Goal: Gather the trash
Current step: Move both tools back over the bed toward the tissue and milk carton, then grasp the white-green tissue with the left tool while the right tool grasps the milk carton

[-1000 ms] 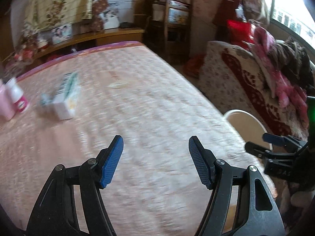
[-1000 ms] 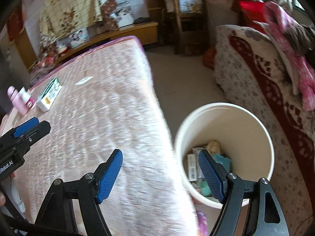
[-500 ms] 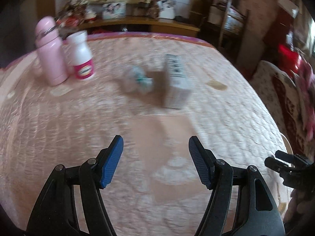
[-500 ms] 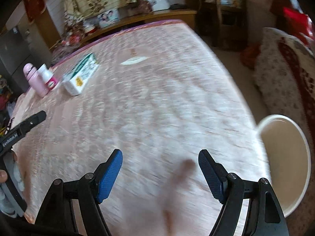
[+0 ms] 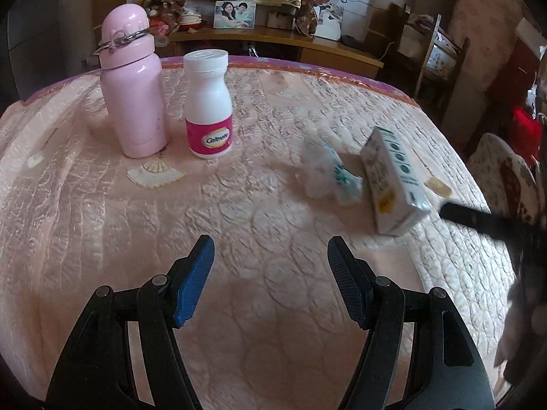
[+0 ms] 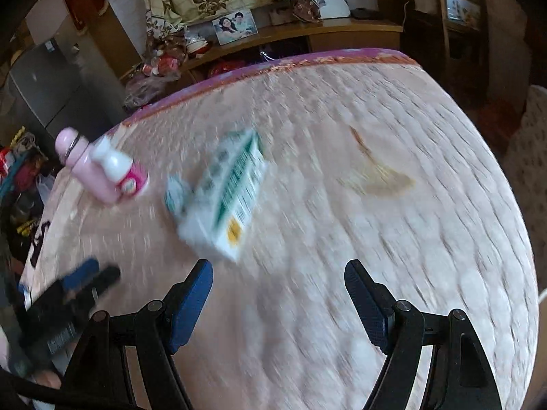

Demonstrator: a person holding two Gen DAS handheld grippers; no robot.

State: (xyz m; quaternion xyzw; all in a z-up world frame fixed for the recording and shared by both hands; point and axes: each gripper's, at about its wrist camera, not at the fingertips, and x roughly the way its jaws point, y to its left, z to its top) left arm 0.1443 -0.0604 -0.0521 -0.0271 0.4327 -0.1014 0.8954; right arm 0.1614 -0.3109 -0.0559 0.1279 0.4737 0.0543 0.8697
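A white and green carton (image 5: 393,181) (image 6: 229,194) lies on the pink quilted mattress (image 5: 239,212), with a crumpled white and green wrapper (image 5: 331,174) (image 6: 176,194) right beside it. My left gripper (image 5: 270,273) hovers open over bare quilt, short of both and to their left. My right gripper (image 6: 278,294) is open too, with the carton just beyond its left finger. Nothing is between either pair of fingers. A flat tan scrap (image 6: 376,174) (image 5: 437,186) lies on the quilt further right.
A pink flask (image 5: 131,82) (image 6: 83,164) and a white pill bottle with a pink label (image 5: 208,106) (image 6: 121,167) stand at the mattress's left. A wooden shelf with photos (image 5: 273,34) runs behind. A patterned sofa (image 5: 509,174) is at the right.
Both grippers swung left, away from the white bin and sofa, toward the carton, wrapper and bottles, which now sit much nearer. The bin has left the right wrist view.
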